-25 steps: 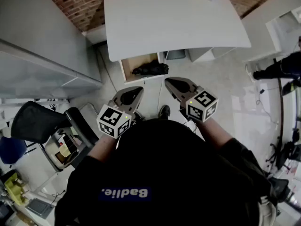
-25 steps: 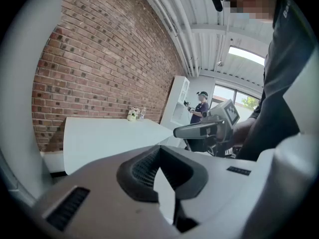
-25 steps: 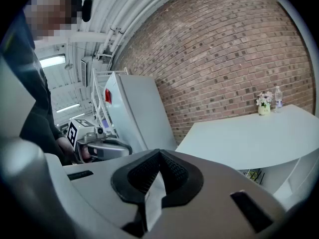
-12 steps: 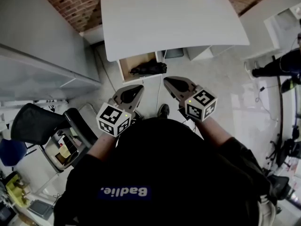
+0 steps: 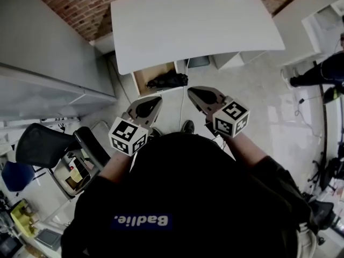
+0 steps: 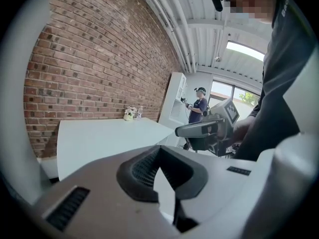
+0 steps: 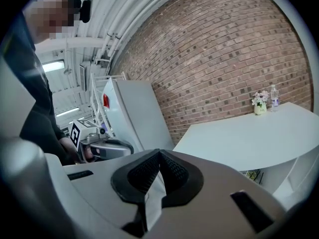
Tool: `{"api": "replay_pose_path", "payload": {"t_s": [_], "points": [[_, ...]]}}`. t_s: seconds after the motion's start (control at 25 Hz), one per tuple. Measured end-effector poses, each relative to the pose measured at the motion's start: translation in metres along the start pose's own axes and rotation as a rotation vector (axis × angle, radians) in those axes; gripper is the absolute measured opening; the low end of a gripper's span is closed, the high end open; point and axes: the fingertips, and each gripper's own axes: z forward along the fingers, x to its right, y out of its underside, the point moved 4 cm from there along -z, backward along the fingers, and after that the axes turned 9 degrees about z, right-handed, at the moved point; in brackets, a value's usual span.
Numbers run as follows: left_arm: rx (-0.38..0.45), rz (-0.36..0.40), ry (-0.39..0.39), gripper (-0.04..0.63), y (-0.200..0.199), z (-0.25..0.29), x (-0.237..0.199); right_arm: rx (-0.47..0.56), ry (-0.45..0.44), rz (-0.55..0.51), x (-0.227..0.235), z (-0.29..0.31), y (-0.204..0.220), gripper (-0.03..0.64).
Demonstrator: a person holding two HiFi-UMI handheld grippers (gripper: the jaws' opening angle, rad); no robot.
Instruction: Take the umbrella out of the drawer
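A black folded umbrella (image 5: 167,80) lies in the open wooden drawer (image 5: 144,76) under the white desk (image 5: 193,23). My left gripper (image 5: 154,100) hangs in the air short of the drawer, its jaws shut and empty. My right gripper (image 5: 194,93) is level with it to the right, also shut with nothing in it. In the left gripper view the left gripper (image 6: 158,151) has its dark pads pressed together, and the right gripper (image 6: 203,129) shows beyond it. In the right gripper view the right gripper (image 7: 159,156) is likewise shut, with the left gripper (image 7: 102,146) to its left.
A black office chair (image 5: 43,144) and a cluttered cart (image 5: 75,173) stand at my left. A tall white cabinet (image 5: 43,63) flanks the desk. Flowers and a bottle (image 7: 264,102) sit at the desk's far end. Another person (image 5: 322,74) stands to the right. A brick wall (image 7: 224,49) rises behind.
Both grippers have edged a little forward toward the desk and drawer. Their jaws have stayed shut.
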Motion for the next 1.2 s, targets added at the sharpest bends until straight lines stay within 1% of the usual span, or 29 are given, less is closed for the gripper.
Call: {"api": "replay_pose_path", "payload": {"t_s": [0.16, 0.4, 0.48, 0.64, 0.76, 0.88, 1.0, 1.12, 1.2], "points": [[-0.017, 0.016, -0.032, 0.002, -0.002, 0.02, 0.002, 0.01, -0.009, 0.014, 0.023, -0.017, -0.008, 0.029], [-0.092, 0.029, -0.136, 0.002, 0.021, 0.045, -0.008, -0.032, -0.059, 0.029, 0.054, -0.028, -0.005, 0.029], [-0.103, 0.054, -0.16, 0.002, 0.03, 0.053, -0.015, -0.043, -0.072, 0.032, 0.063, -0.029, -0.003, 0.029], [-0.148, 0.132, -0.166, 0.002, 0.055, 0.074, -0.031, -0.058, -0.062, 0.047, 0.078, -0.026, 0.005, 0.029], [-0.169, 0.199, -0.146, 0.002, 0.075, 0.09, -0.044, -0.069, -0.033, 0.069, 0.081, -0.027, 0.015, 0.029], [-0.214, 0.252, -0.106, 0.002, 0.1, 0.109, -0.061, -0.075, 0.027, 0.097, 0.089, -0.025, 0.021, 0.029], [-0.279, 0.28, -0.044, 0.003, 0.131, 0.128, -0.076, -0.059, 0.085, 0.139, 0.092, -0.023, 0.023, 0.029], [-0.323, 0.304, 0.023, 0.005, 0.165, 0.145, -0.087, -0.047, 0.133, 0.186, 0.093, -0.018, 0.027, 0.029], [-0.349, 0.316, 0.061, 0.011, 0.183, 0.153, -0.093, -0.044, 0.172, 0.186, 0.097, -0.015, 0.031, 0.029]]}}
